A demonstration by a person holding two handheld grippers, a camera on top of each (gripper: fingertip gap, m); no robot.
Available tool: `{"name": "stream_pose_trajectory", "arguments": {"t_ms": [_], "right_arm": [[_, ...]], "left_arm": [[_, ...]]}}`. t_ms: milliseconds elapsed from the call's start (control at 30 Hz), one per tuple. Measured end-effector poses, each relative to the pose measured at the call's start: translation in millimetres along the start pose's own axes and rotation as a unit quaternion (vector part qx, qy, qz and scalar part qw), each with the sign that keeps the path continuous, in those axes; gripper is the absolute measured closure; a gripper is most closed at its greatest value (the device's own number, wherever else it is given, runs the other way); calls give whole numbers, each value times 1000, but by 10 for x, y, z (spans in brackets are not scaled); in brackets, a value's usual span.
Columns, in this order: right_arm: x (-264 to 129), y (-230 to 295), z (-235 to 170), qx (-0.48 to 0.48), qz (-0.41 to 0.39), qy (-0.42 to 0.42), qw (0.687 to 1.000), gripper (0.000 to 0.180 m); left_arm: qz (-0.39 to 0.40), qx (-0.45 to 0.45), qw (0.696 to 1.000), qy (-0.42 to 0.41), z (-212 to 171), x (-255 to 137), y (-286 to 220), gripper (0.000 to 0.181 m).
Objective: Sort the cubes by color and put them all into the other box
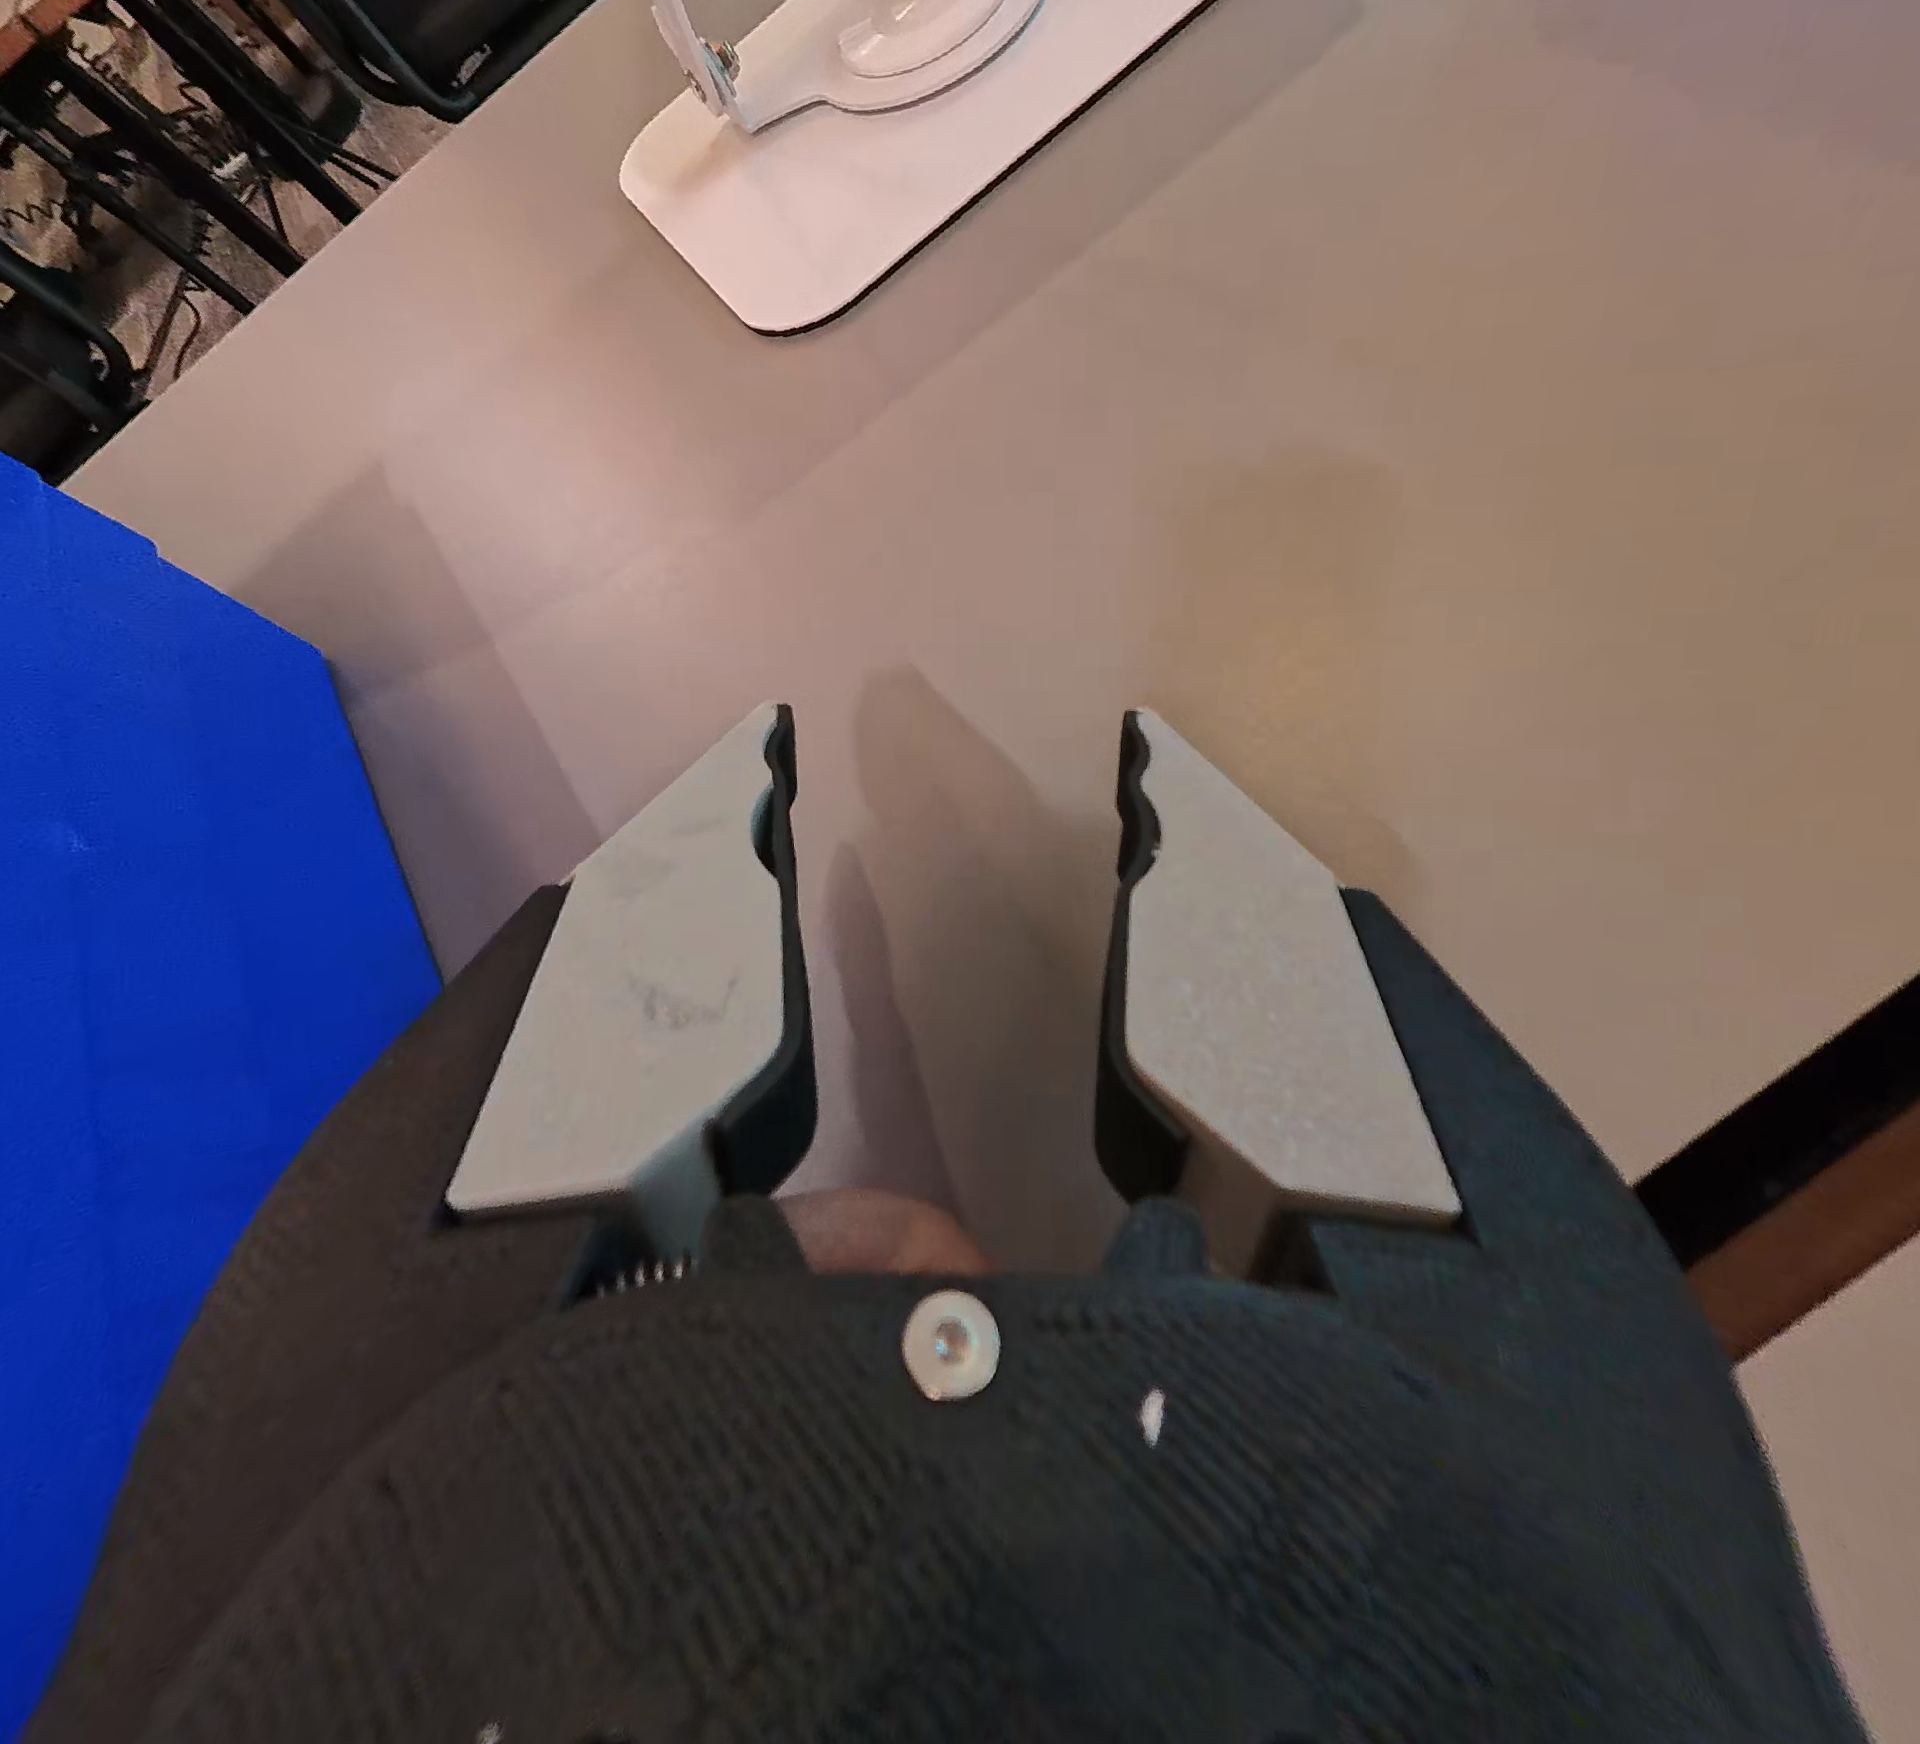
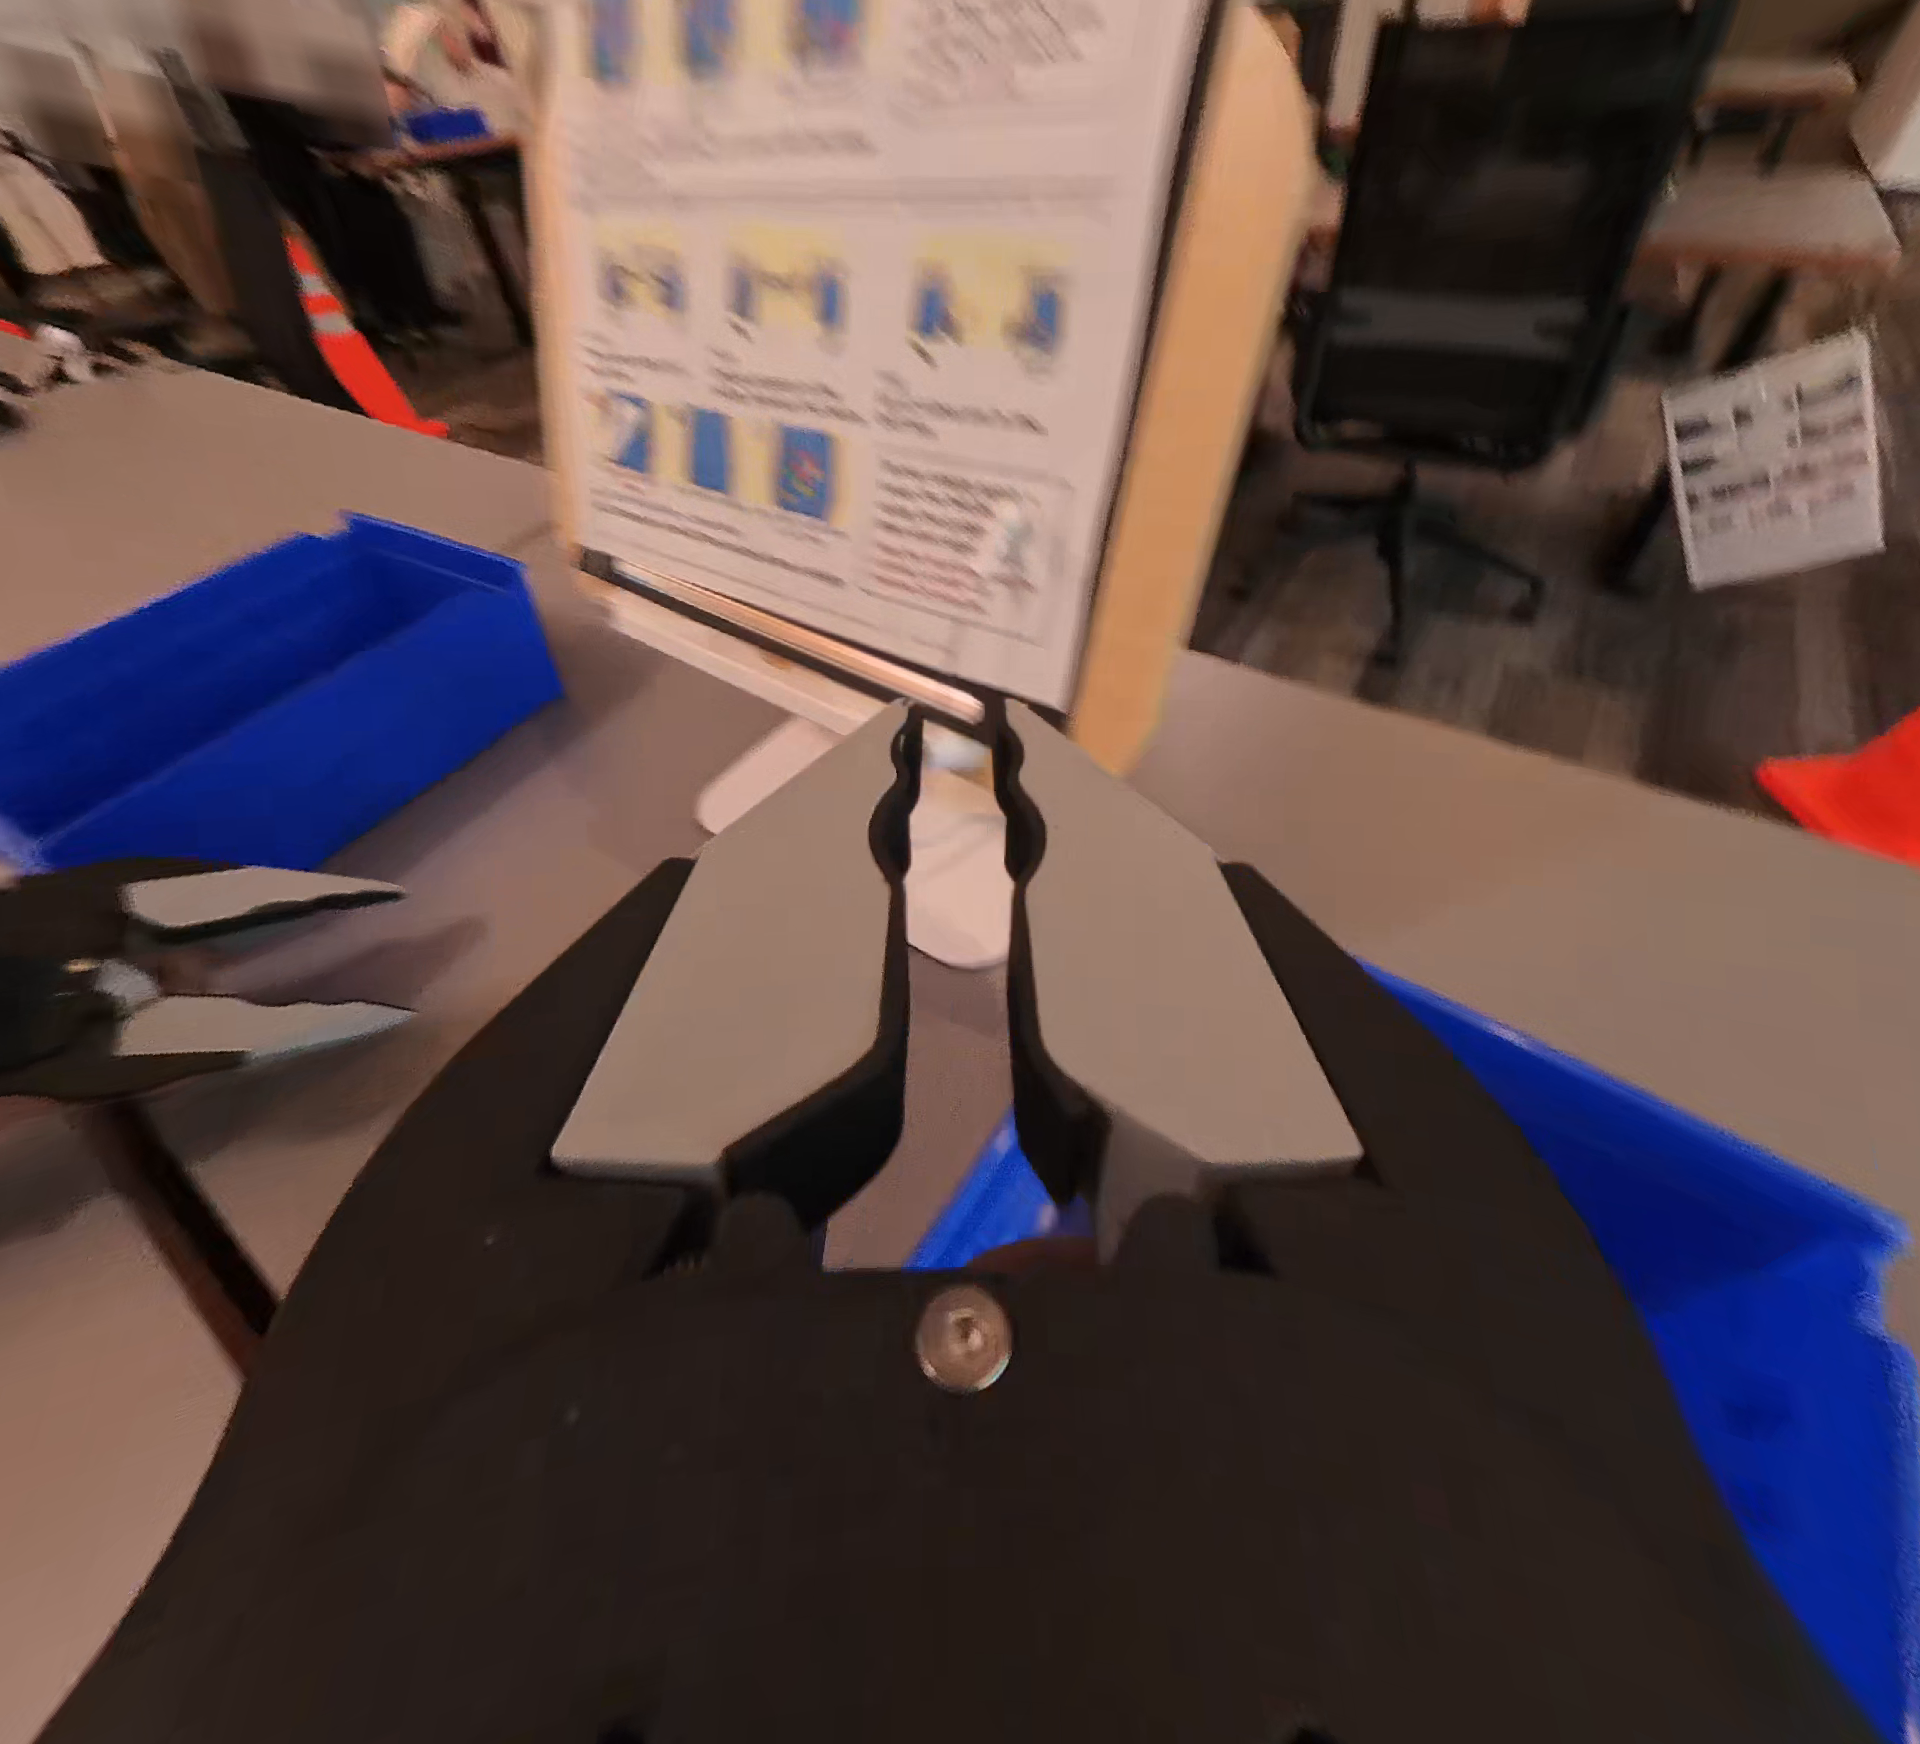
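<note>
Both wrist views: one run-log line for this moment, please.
left hand-held gripper open, empty, over table | right hand-held gripper narrowly open, empty | blue boxes | cubes unseen

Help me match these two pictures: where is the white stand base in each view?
Left wrist view: white stand base at top centre, on the grey table.
Right wrist view: centre, partly hidden behind the right gripper fingers, under the poster board.
Shared landmark: the blue box.

A white stand [image 1: 935,167] is sitting on the grey counter [image 1: 1455,447], holding up a blurred instruction sheet [image 2: 862,260]; behind it a black office chair [image 2: 1475,240] is standing; orange cones [image 2: 353,344] are showing beyond the counter's edge.
</note>
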State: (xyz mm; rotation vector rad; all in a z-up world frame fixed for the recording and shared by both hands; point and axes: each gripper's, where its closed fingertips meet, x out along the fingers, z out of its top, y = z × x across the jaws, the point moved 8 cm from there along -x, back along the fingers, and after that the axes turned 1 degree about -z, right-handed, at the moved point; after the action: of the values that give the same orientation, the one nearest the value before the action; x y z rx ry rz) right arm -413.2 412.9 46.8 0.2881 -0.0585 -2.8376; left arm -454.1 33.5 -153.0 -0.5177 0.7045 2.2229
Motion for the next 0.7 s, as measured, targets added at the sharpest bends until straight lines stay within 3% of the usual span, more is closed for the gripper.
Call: {"name": "stream_pose_trajectory", "arguments": {"t_ms": [100,233,400,500,700], "right_arm": [[-143,457,230,-28,60,-47,997,171],[-92,1105,274,-74,139,-50,986,172],[441,1651,-78,-102,156,-12,982,171],[831,1788,-350,-122,116,21,986,169],[1324,2044,-807,-92,129,59,986,166]], "left_arm": [[-7,-8,1000,-7,21,-26,0,120],[-19,-23,999,-29,81,-100,11,119],[-49,-48,994,-88,205,-277,28,118],[-68,-71,986,-133,274,-423,85,116],[-56,-118,967,-220,388,-783,392,110]]}}
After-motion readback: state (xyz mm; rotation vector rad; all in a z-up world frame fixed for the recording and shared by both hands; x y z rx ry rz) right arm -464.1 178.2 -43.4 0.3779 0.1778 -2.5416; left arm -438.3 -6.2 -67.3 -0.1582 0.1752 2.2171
